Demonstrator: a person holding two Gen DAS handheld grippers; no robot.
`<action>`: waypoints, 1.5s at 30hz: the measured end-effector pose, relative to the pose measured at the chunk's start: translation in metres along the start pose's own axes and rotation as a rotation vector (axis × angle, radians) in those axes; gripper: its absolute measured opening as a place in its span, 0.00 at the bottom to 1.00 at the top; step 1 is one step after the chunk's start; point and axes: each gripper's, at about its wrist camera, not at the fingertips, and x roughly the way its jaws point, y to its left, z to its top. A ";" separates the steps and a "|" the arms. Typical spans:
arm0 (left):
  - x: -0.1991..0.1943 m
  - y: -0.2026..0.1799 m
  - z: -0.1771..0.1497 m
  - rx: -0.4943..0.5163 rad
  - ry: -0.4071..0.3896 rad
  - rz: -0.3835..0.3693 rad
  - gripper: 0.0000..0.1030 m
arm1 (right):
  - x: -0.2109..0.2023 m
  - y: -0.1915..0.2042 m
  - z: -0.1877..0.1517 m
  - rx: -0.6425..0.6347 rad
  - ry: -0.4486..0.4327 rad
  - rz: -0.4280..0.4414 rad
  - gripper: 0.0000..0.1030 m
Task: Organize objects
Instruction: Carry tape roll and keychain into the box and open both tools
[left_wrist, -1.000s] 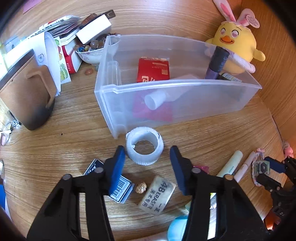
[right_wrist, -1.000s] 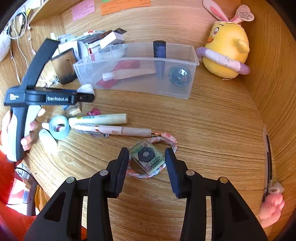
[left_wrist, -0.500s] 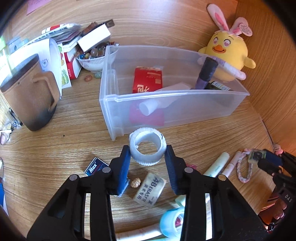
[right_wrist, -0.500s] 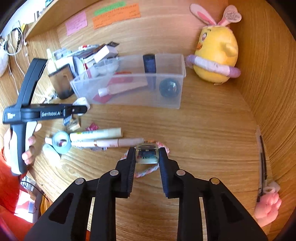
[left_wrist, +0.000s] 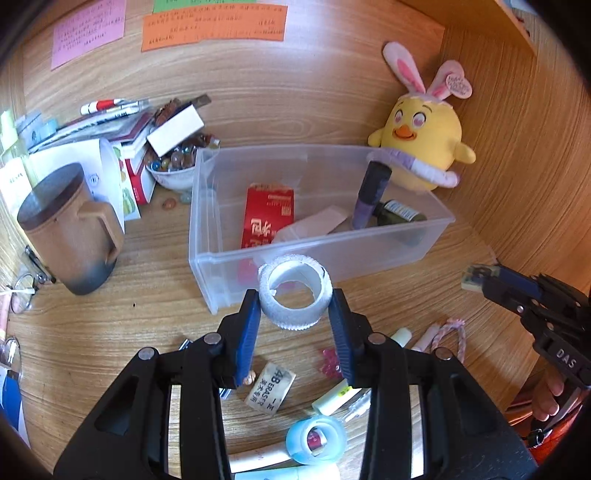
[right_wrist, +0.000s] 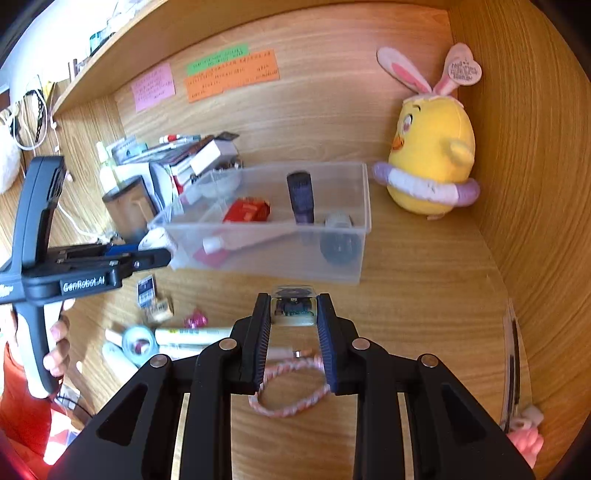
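Left claw (left_wrist: 294, 314) grips white tape roll (left_wrist: 294, 295) above "4B ERASER" eraser (left_wrist: 270, 387).

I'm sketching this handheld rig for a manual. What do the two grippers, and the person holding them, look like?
Both are matte black plastic. The left gripper and the right gripper each have two angular fingers with ribbed blue pads and round silver screws at the joints. The left one's pistol-style body, seen from the right wrist, bears white "GenRobot.AI" lettering; the right one's reads "DAS". The person wears red-orange clothing.
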 end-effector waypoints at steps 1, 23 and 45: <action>-0.001 -0.001 0.001 -0.002 -0.004 0.000 0.37 | 0.001 0.000 0.004 0.000 -0.008 0.001 0.22; 0.004 0.008 0.043 -0.024 -0.055 -0.015 0.37 | 0.044 0.019 0.077 -0.056 -0.069 0.036 0.22; 0.055 0.014 0.052 0.004 0.036 -0.010 0.37 | 0.119 0.030 0.078 -0.058 0.108 0.074 0.22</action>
